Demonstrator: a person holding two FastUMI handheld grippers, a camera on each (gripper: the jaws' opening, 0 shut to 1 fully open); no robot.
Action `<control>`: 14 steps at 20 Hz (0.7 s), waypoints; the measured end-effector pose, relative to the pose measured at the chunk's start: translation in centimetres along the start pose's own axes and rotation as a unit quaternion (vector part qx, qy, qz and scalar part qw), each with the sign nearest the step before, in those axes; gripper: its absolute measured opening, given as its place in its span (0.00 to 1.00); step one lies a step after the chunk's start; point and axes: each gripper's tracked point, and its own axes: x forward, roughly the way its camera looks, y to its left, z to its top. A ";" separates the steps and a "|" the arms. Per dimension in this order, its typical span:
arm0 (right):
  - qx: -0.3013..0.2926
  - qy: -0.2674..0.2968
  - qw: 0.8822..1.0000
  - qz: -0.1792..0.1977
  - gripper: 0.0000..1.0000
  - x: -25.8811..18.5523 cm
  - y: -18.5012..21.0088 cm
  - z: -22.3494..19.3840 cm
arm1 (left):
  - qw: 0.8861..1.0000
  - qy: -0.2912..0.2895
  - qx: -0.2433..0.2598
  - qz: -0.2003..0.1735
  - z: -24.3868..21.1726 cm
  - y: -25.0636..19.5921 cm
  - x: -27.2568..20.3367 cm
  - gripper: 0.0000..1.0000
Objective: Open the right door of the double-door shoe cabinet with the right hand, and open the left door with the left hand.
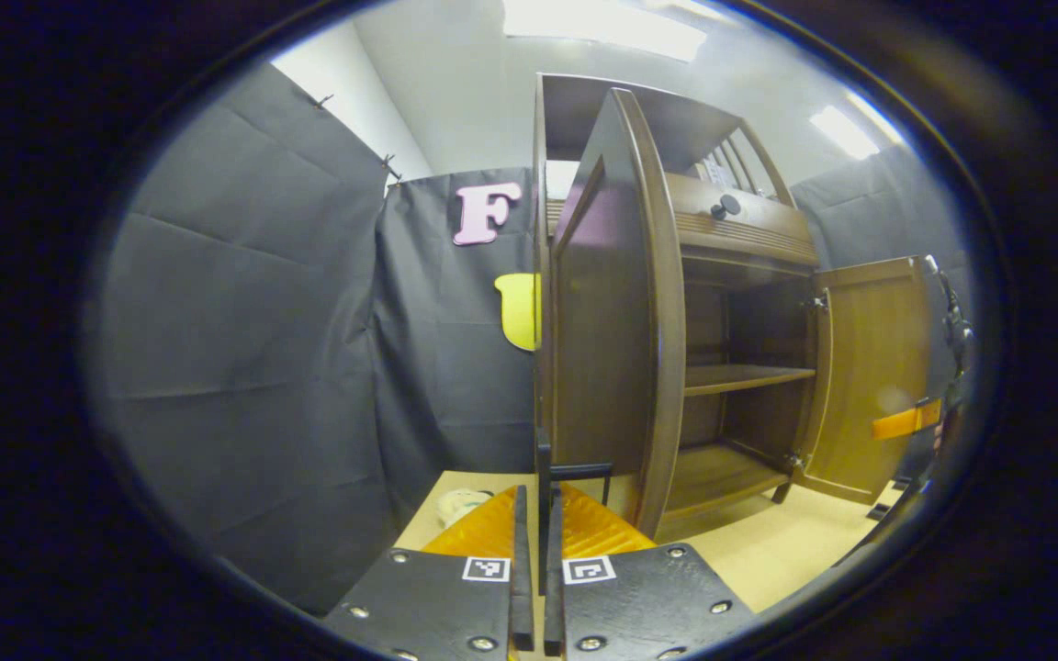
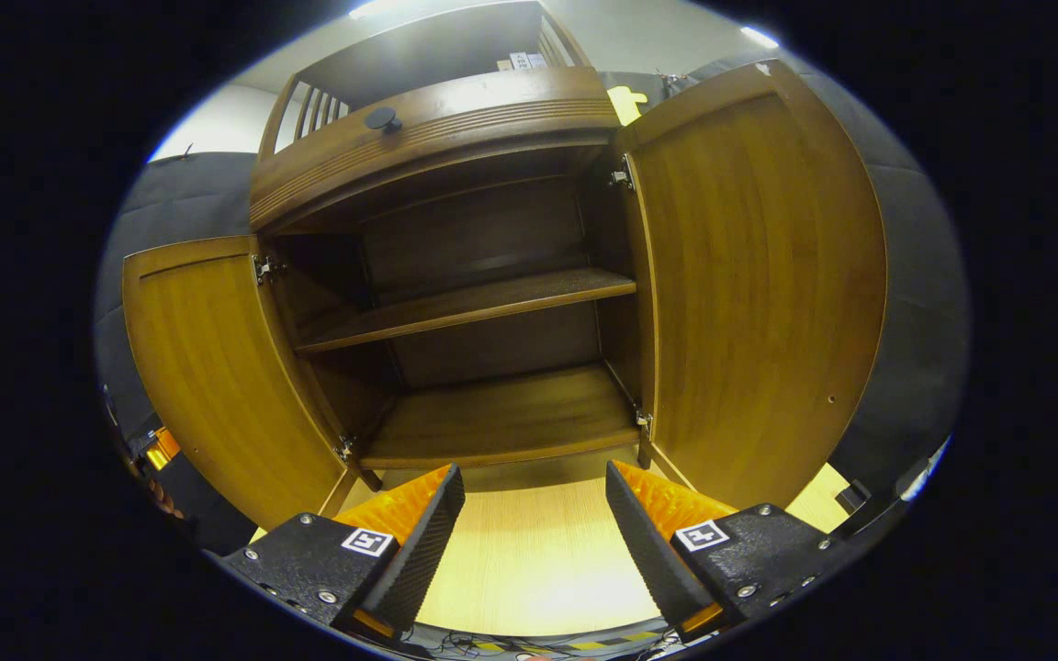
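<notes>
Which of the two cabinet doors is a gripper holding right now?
The left door: the left gripper tongs are closed on its handle. The right door stands free, and the right gripper is open.

A pale wooden floor (image 2: 529, 551) is seen below, lit brightest at its middle in the right gripper view. In the left gripper view a small whitish crumpled object (image 1: 460, 505) lies on the floor (image 1: 768, 551) near the foot of the dark grey cloth wall (image 1: 244, 349), which is hung in creased panels. Above the wall, a white ceiling (image 1: 465, 83) with bright rectangular light panels (image 1: 602, 28) is seen. Tangled cables (image 2: 492, 643) are glimpsed at the floor's near edge in the right gripper view.
</notes>
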 end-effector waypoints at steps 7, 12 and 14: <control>-0.018 -0.004 1.000 0.001 0.92 0.4 0.7 1.5 | 0.999 -0.001 -0.017 -0.036 0.0 -0.8 -0.3 0.09; -0.021 0.001 1.000 0.012 0.92 0.7 1.1 1.4 | 1.000 0.008 -0.020 -0.018 -0.5 -0.3 -1.0 0.06; -0.026 -0.001 1.000 0.016 0.92 0.6 1.3 1.3 | 1.000 0.007 -0.022 -0.004 -0.2 -0.1 -1.3 0.12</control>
